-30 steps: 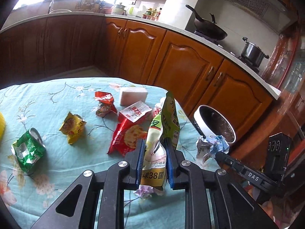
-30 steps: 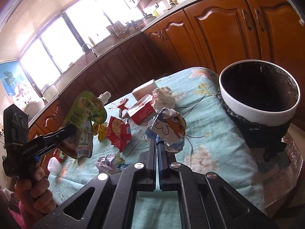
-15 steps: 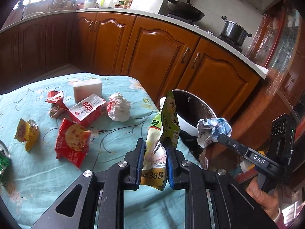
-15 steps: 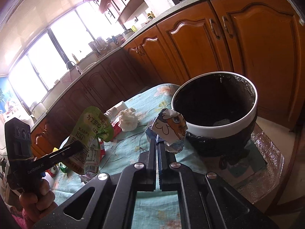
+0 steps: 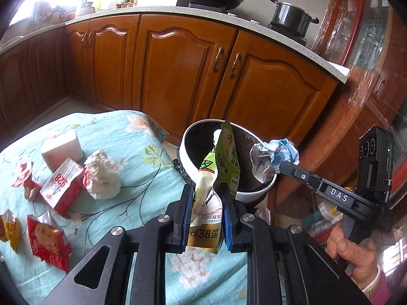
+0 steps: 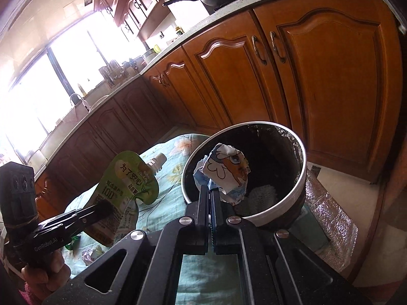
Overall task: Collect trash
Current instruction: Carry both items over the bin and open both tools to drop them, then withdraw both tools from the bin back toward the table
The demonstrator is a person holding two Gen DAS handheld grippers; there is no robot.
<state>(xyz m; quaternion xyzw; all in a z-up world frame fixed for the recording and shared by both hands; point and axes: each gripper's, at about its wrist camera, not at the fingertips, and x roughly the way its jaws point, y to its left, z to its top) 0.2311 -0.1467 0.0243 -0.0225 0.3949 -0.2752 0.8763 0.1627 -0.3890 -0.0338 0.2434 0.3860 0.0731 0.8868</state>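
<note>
Trash held at the bin

Left gripper (image 5: 205,212) clamps a green pouch (image 5: 213,193); right gripper (image 6: 210,194) pinches crumpled paper (image 6: 225,171) over the bin (image 6: 300,178).

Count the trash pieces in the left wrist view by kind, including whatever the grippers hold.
Spout pouch: 1
Crumpled paper ball: 2
Red wrapper: 2
Yellow wrapper: 1
Red-and-white carton: 1
White block: 1
Total: 8
</note>
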